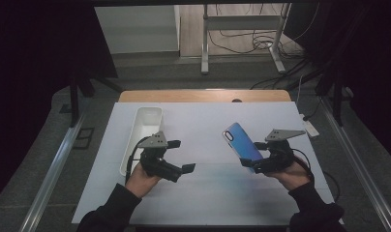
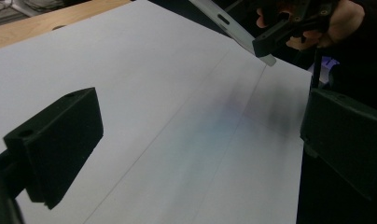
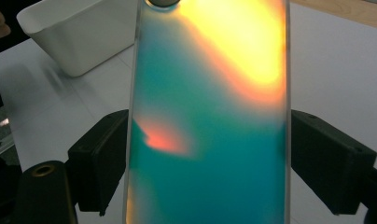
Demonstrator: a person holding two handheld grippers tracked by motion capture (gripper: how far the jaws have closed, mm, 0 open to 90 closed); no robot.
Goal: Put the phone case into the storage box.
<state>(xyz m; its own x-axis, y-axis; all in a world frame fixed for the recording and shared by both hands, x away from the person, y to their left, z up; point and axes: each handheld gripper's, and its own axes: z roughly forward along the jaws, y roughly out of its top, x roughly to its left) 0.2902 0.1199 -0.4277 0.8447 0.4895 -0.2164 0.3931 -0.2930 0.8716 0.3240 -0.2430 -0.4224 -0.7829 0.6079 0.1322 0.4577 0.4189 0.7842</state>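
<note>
A phone (image 1: 240,140) with a shimmering blue back is held tilted above the right half of the white table (image 1: 208,193). My right gripper (image 1: 254,155) is shut on its lower part. In the right gripper view the two black jaws press on the long edges of the phone (image 3: 210,93), whose back glows teal, orange and yellow, with the right gripper (image 3: 210,158) around it. My left gripper (image 1: 182,155) hovers over the table's left half, pointing right. The left gripper (image 2: 200,140) stands wide open with only bare table between its jaws. The phone's edge (image 2: 233,28) shows far off.
A long white tray (image 1: 146,126) lies on the table's left side, just behind my left hand; the tray (image 3: 79,32) is empty. A white power strip (image 1: 309,128) sits off the right edge. Beyond the wooden far edge (image 1: 203,95) stand metal legs and cables.
</note>
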